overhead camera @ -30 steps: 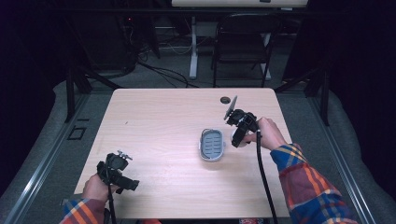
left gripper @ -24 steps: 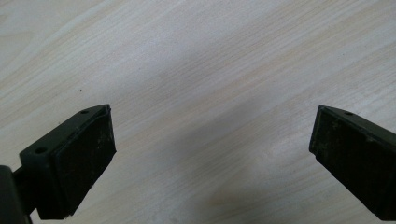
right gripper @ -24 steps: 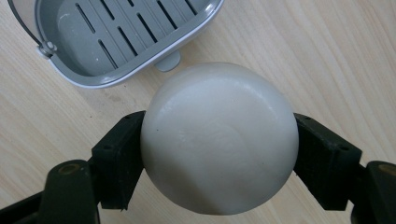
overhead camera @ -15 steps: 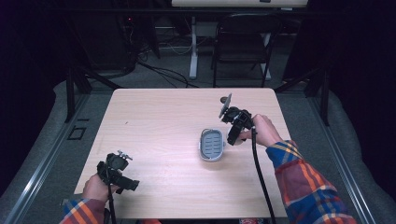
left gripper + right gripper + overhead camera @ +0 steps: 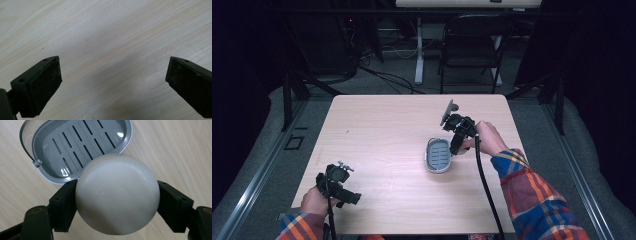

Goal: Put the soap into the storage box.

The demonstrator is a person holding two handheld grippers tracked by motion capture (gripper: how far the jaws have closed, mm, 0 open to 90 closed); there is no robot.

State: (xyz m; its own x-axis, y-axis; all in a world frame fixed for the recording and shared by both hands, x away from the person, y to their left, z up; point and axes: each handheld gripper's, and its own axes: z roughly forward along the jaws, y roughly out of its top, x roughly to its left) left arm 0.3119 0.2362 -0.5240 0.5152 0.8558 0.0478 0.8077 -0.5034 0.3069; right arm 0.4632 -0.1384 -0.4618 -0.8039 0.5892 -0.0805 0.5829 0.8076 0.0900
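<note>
White, smooth and likely slippery, the rigid round soap [image 5: 117,195] sits clamped across its widest part in the right tongs [image 5: 117,202] just above the grey dish [image 5: 438,155]; left tongs [image 5: 112,82] gape empty near-left.

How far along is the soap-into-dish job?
Done: the right gripper is shut on the round white soap, lifted off the table. In hand: the soap hangs just short of the grey slotted soap dish, which holds nothing. Left: carry it over the dish, lower, release. The left gripper is open above bare wood.
</note>
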